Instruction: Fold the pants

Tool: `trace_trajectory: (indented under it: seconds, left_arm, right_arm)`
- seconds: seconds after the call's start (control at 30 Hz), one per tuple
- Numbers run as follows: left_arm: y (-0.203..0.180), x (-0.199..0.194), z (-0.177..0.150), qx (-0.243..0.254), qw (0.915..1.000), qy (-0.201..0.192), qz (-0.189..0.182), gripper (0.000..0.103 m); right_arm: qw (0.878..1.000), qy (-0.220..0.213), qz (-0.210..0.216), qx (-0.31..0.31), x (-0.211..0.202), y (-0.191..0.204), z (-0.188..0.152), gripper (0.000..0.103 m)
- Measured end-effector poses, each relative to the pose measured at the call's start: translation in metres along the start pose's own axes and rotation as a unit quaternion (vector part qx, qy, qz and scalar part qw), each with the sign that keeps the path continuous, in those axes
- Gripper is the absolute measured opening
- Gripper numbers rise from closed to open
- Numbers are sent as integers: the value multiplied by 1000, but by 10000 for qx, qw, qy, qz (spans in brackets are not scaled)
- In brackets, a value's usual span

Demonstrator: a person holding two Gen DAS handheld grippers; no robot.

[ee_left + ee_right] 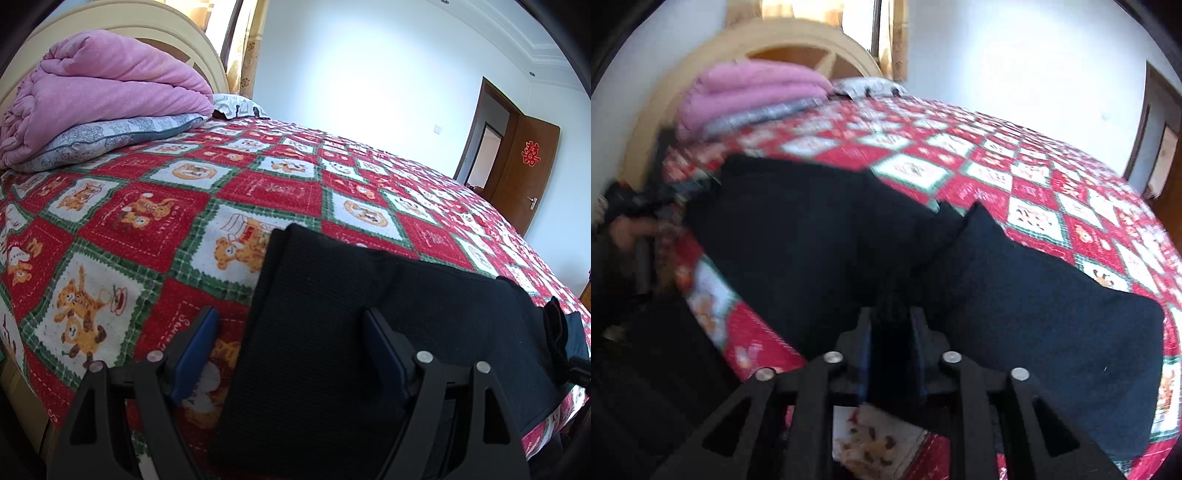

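patchwork bedspread (pixel 155 229), left tongs (pixel 291 339) wide over pants (pixel 332 295), right tongs (pixel 892 325) seemingly pinching fabric

This is a bedroom in a home. A bed (pixel 258 177) with a patchwork quilt fills it. A folded pink blanket (pixel 99 88) lies on a pillow (pixel 110 136) by the headboard (pixel 207 55).

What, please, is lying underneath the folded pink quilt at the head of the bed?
The folded pink quilt rests on a grey patterned pillow, itself on the red checked bedspread. Whatever lies beneath their middle is covered.
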State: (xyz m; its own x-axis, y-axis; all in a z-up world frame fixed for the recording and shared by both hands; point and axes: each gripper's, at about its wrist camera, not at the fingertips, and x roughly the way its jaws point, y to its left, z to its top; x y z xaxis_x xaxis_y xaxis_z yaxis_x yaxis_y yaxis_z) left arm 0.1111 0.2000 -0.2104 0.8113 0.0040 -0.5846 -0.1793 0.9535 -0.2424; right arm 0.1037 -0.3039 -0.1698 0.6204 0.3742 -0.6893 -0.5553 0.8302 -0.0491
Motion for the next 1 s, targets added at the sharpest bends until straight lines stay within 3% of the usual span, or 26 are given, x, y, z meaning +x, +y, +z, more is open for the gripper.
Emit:
trace_trajectory:
  seconds: [0.07,0.13,0.2,0.37,0.57,0.6,0.7,0.93,1.0]
  left_arm:
    - [0,-1,3,-67,10000,15,0,82]
    - [1,-3,5,-142,9999,17,19,82]
    - [2,-4,6,-176,9998,16,29,82]
    - [-1,-11,5,-55,9996,-91,270,86]
    - [7,-8,3,-161,9995,-78,277,92]
    - [7,-7,1,-187,9995,-61,248,92]
    - [3,-6,-1,-150,9996,-64,237,93]
    - [-9,-2,-7,116,9996,-3,251,97]
    - [-9,0,-8,191,9995,30,240,99]
  right_arm:
    - [9988,-283,282,265,-16,-11,3,38]
    - [9950,-543,397,743,-28,-31,7,40]
    - [9899,-689,216,1220,-30,-52,13,40]
    - [9825,-577,-194,1761,-10,-75,21,40]
    - [9911,250,154,1302,37,-49,20,32]
    - [9946,210,-1,1012,37,-38,19,32]
    - [9982,327,104,483,34,-17,18,32]
    - [9975,468,451,288,35,-13,14,32]
    - [9982,465,365,99,31,-7,11,32]
